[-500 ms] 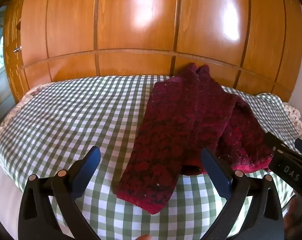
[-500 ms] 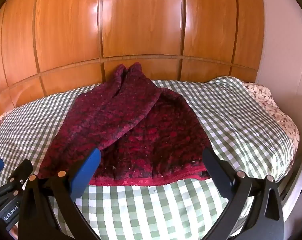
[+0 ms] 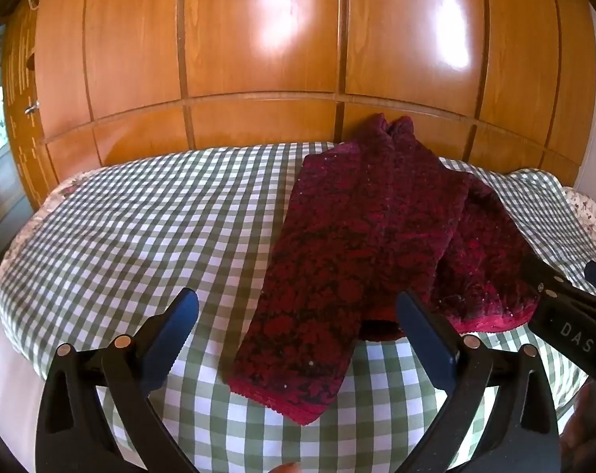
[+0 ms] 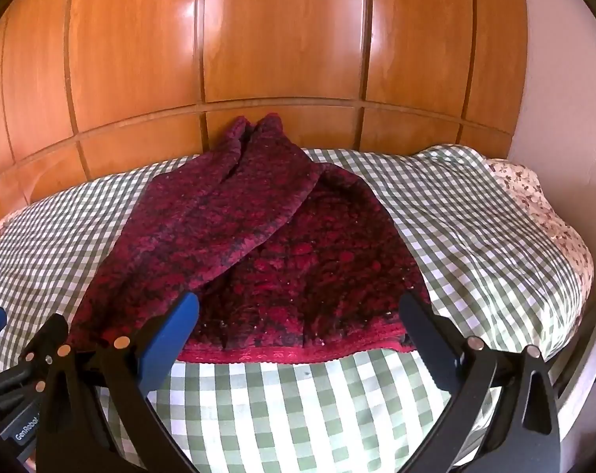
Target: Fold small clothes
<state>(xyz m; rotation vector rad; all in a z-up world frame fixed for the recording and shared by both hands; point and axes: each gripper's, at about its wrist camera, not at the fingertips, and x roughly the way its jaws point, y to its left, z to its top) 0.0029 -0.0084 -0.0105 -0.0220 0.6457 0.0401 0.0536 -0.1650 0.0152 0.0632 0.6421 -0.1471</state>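
A dark red patterned knit garment [image 3: 361,244] lies on the green-and-white checked bed [image 3: 160,236], one side folded over the rest as a long strip. It also shows in the right wrist view [image 4: 282,260], its red hem toward me. My left gripper [image 3: 298,327] is open and empty, held just above the strip's near end. My right gripper [image 4: 298,327] is open and empty, held above the hem. Each gripper shows at the edge of the other's view: the right one [image 3: 565,307] and the left one [image 4: 18,358].
A glossy wooden panelled wall [image 3: 298,59] stands right behind the bed [image 4: 475,216]. A floral sheet [image 4: 534,197] shows at the bed's right edge, beside a pale wall. The bed's near edge drops off below the grippers.
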